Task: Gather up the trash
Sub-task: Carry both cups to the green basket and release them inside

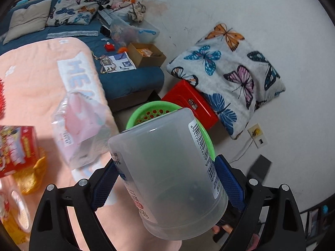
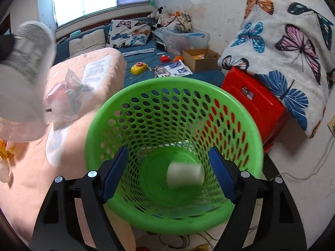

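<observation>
My left gripper [image 1: 165, 161] is shut on a translucent plastic jar [image 1: 167, 177] with a printed label; both blue pads press on its sides. Behind the jar shows the rim of the green perforated basket [image 1: 146, 109]. My right gripper [image 2: 167, 149] stands open over the basket [image 2: 173, 83] with nothing between its fingers. A blurred white cup-like thing [image 2: 185, 174] is low inside the basket. The held jar [image 2: 27, 62] appears blurred at the upper left of the right wrist view. A clear plastic bag [image 1: 81, 123] lies on the pink blanket [image 1: 31, 79].
A red snack box [image 1: 16, 148] and a gold wrapper [image 1: 31, 175] lie on the blanket at the left. A red stool [image 2: 251, 102] and a butterfly pillow [image 2: 282, 52] stand right of the basket against the wall. A cardboard box [image 2: 201, 60] sits on the blue mattress behind.
</observation>
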`<state>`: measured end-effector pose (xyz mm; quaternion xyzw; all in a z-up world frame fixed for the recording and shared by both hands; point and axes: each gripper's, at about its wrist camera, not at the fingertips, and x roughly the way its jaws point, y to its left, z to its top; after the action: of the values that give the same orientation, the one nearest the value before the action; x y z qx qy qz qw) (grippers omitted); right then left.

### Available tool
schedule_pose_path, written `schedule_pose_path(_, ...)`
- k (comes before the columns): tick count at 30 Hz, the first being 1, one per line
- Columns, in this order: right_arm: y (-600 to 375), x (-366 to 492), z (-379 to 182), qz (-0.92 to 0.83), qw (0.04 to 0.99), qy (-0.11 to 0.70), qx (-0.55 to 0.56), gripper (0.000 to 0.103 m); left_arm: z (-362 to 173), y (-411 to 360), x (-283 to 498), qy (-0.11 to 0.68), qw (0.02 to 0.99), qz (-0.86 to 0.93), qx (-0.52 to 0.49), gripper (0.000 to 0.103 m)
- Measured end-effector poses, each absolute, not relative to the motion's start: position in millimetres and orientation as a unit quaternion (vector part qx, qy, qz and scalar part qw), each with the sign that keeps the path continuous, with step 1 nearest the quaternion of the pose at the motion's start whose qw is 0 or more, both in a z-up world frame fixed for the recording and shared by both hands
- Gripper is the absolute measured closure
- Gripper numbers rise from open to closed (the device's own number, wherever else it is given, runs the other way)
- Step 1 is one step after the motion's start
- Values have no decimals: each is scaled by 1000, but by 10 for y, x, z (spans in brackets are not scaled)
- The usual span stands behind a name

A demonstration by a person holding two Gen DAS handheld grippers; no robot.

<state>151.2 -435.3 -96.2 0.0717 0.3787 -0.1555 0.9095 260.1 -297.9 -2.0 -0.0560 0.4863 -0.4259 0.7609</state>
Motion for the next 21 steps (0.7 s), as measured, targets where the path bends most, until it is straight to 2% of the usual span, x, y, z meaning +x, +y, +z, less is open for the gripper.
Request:
schedule_pose_path(12,-4604,986,-805,-194,911,352,89,19,-283,-3616,2651,486,769,-416,9,16)
schedule_pose_path(21,-4678,831,-807,-205,910,347,99,17,-489,-3817,2679,497,766,-406,29,16)
